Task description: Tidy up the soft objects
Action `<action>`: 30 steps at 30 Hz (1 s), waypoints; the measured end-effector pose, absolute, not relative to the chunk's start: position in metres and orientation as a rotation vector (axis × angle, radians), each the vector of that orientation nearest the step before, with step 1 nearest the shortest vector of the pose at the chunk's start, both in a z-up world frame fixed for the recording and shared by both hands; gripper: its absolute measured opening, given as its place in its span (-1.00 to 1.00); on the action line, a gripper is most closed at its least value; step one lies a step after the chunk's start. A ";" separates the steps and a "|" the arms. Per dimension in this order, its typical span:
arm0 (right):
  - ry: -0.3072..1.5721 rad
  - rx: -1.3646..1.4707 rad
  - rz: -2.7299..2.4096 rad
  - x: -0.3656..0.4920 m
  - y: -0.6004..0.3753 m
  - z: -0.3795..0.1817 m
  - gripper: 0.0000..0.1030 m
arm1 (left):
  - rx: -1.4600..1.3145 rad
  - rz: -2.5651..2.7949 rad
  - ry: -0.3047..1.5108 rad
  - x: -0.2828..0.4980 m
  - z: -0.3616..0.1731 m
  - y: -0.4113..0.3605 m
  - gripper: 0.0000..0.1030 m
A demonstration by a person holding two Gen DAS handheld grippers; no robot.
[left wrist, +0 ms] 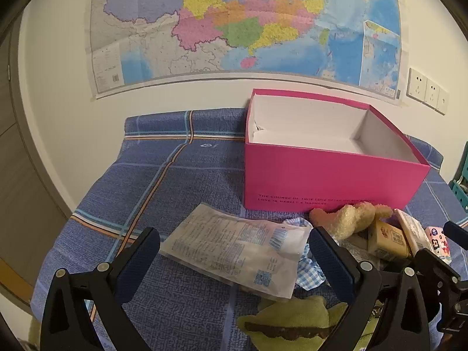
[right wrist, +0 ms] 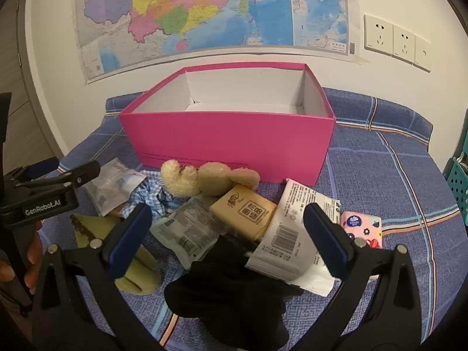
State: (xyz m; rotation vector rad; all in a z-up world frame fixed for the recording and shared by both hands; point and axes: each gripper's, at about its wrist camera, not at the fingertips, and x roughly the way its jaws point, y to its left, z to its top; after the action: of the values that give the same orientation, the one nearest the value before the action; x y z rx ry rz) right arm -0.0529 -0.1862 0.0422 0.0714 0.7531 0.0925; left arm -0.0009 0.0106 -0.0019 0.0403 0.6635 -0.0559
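Observation:
An open pink box with a white inside stands on the blue checked bedcover. In front of it lies a heap: a beige plush toy, a blue gingham cloth, a tan tissue pack, a white wipes pack, a clear plastic packet, a green plush and a black cloth. My left gripper is open above the clear packet. My right gripper is open above the heap's middle.
A pink patterned tissue pack lies at the heap's right. A map hangs on the wall behind the bed, with sockets to its right. A teal basket stands at the right edge.

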 end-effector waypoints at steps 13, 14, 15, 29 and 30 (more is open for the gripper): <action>0.750 0.082 0.120 -0.053 -0.184 0.045 1.00 | 0.037 -0.055 0.653 -0.003 0.001 0.011 1.00; 0.750 0.084 0.120 -0.053 -0.184 0.045 1.00 | 0.038 -0.055 0.653 -0.003 0.001 0.012 1.00; 0.751 0.087 0.122 -0.053 -0.184 0.045 1.00 | 0.037 -0.055 0.655 -0.002 0.001 0.012 1.00; 0.759 0.101 0.150 -0.053 -0.181 0.043 1.00 | 0.033 -0.053 0.661 -0.002 0.000 0.011 1.00; 0.760 0.102 0.153 -0.053 -0.181 0.043 1.00 | 0.032 -0.055 0.663 -0.002 -0.001 0.011 1.00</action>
State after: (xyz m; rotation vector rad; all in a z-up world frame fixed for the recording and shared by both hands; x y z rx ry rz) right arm -0.0530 -0.1806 0.0431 0.1019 0.7602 0.1532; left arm -0.0020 0.0113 -0.0006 0.0321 0.6627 -0.0553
